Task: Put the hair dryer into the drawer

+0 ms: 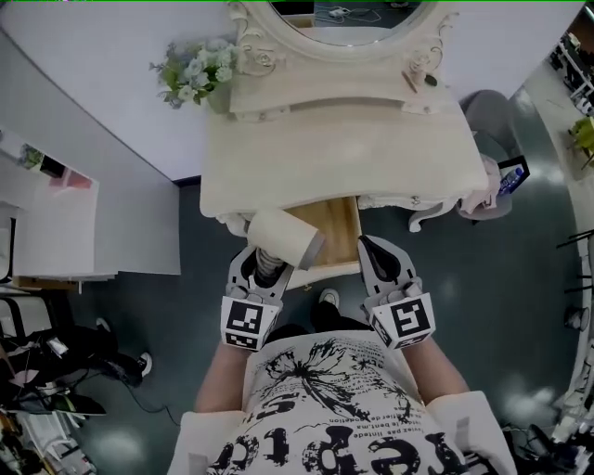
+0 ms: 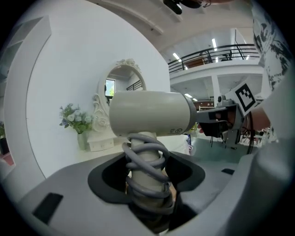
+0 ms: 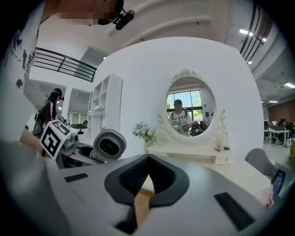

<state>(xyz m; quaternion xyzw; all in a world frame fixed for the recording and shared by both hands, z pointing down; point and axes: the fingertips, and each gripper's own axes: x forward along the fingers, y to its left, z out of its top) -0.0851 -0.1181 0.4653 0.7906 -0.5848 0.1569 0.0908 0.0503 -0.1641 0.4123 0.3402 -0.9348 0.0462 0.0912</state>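
A cream hair dryer [image 1: 278, 237] with its grey cord wound round the handle sits in my left gripper [image 1: 264, 266], which is shut on that handle. In the left gripper view the barrel [image 2: 152, 113] lies crosswise above the jaws, nozzle to the right. The dryer hangs over the left front corner of the open wooden drawer [image 1: 342, 223] of the cream dressing table [image 1: 278, 158]. My right gripper [image 1: 371, 249] is at the drawer's right front, jaws together and empty. From the right gripper view [image 3: 148, 159] the dryer's end [image 3: 109, 145] shows at the left.
A vase of flowers [image 1: 195, 70] and an oval mirror [image 1: 343, 19] stand at the table's back. A grey chair [image 1: 492, 116] is at the right with a pink cloth on it, a white shelf unit [image 1: 56, 223] at the left. The person's feet are under the drawer.
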